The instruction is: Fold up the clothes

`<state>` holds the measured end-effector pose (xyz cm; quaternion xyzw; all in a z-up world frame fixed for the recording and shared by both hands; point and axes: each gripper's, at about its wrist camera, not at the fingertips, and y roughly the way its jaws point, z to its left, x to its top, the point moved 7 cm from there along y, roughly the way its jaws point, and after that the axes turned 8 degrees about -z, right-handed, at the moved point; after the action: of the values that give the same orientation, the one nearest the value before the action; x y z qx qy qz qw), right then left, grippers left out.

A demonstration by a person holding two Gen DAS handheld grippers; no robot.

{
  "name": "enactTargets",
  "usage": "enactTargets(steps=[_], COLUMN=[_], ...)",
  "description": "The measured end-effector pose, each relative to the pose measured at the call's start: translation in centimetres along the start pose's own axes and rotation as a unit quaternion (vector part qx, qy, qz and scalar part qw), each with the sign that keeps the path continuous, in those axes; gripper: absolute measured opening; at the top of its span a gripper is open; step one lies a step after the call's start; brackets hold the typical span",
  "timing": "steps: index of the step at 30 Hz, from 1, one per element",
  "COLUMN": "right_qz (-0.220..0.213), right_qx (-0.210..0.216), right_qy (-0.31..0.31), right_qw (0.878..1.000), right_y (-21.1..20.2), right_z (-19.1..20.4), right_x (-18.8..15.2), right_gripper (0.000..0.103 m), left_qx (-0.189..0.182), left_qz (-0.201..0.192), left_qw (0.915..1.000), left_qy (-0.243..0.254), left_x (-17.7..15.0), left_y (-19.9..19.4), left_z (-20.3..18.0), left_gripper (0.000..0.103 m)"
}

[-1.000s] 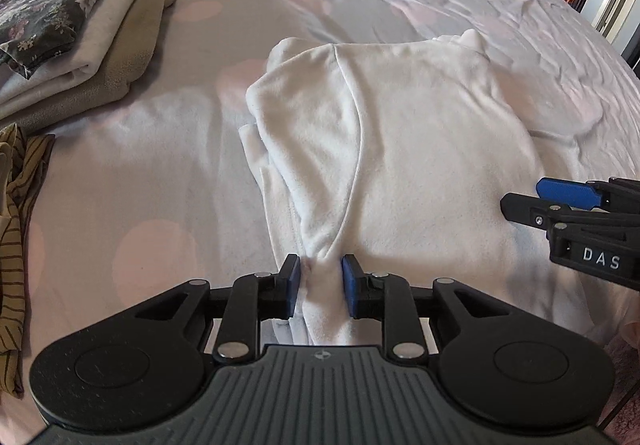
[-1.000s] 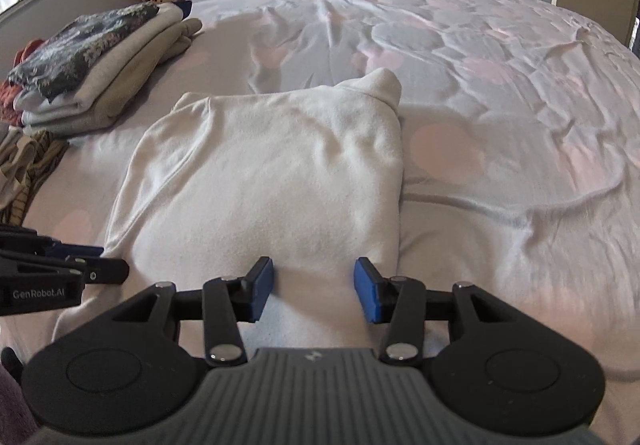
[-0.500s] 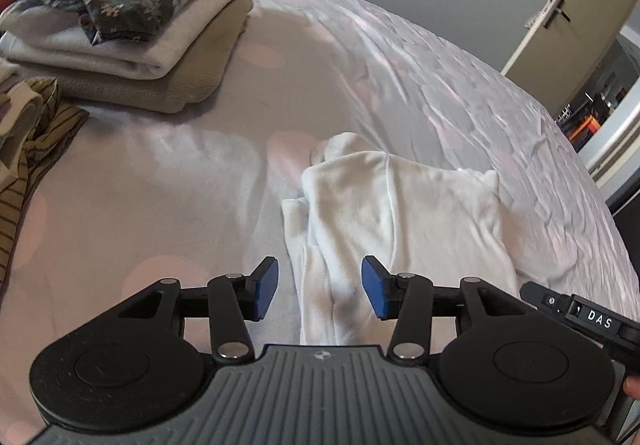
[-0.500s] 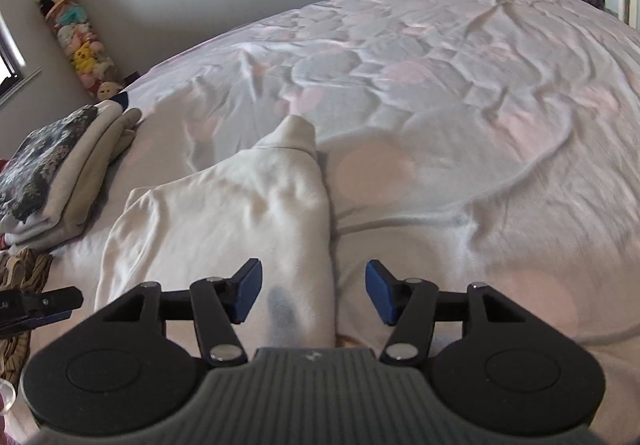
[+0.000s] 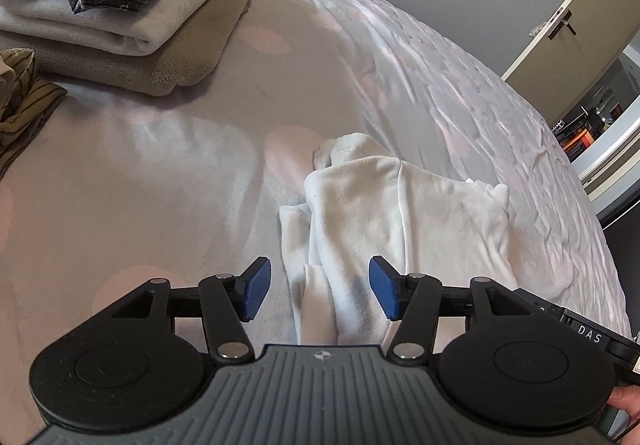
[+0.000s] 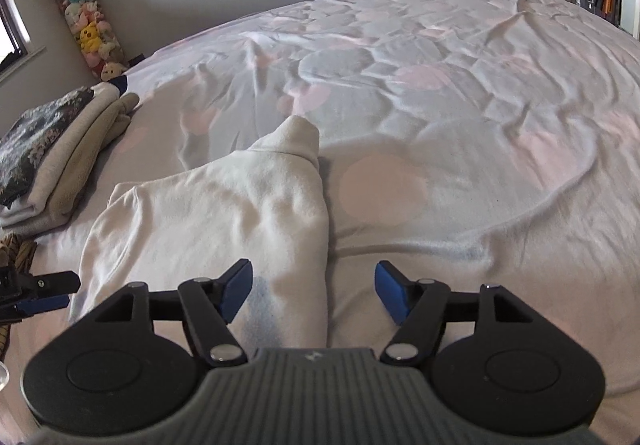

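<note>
White sweater (image 5: 404, 213) flat on bed (image 5: 168, 173), already folded into a narrow rectangle, cuff or collar end poking out at far edge. Left claw (image 5: 318, 291) spread wide, empty, hovering over near-left corner where loose layers bunch. Right claw (image 6: 314, 295) also spread wide, empty, straddling near-right folded edge — nothing clamped on either side. Probably lining up for next fold: near hem carried over toward far end. Best approach, as a judgement: drop both claws low, slide one finger under all layers at each near corner, close only once full thickness sits between pads. Left corner needs care — separate flaps visible there, easy to catch top layer only and leave sleeve dragging. Lift both corners level and together, keep near edge taut between claws, carry forward and lay down square on far edge. Release only after fabric rests flat; otherwise fold slumps sideways. Soft fleece-like cloth, likely to sag in middle, so low lift preferable. Stack of folded clothes (image 5: 120, 5) at far left, striped garment (image 5: 24, 101) beside it — likely destination for sweater once done.
</note>
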<state>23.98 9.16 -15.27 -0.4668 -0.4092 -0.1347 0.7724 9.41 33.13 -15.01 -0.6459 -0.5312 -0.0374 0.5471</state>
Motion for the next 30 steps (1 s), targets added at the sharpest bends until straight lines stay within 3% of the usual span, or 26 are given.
enactTargets(steps=[3, 11, 15, 30], right_qz=[0.011, 0.019, 0.017, 0.007], right_qx=[-0.001, 0.014, 0.017, 0.037], right_qy=[-0.029, 0.036, 0.038, 0.056], right_qw=[1.000, 0.999, 0.999, 0.998], right_y=[0.6, 1.9, 2.1, 2.8], right_z=[0.2, -1.1, -1.0, -0.9], right_x=[-0.1, -0.7, -0.7, 0.0], right_gripper=[0.072, 0.075, 0.077, 0.078], left_qx=[-0.001, -0.020, -0.033, -0.055], left_qz=[0.010, 0.013, 0.012, -0.007], left_qw=[0.9999, 0.9991, 0.9973, 0.9964], left_qy=[-0.005, -0.034, -0.065, -0.064], left_x=[-0.1, -0.6, -0.6, 0.4], left_y=[0.8, 2.1, 2.4, 4.1], left_z=[0.2, 1.2, 1.8, 1.8], left_gripper=[0.052, 0.053, 0.054, 0.051])
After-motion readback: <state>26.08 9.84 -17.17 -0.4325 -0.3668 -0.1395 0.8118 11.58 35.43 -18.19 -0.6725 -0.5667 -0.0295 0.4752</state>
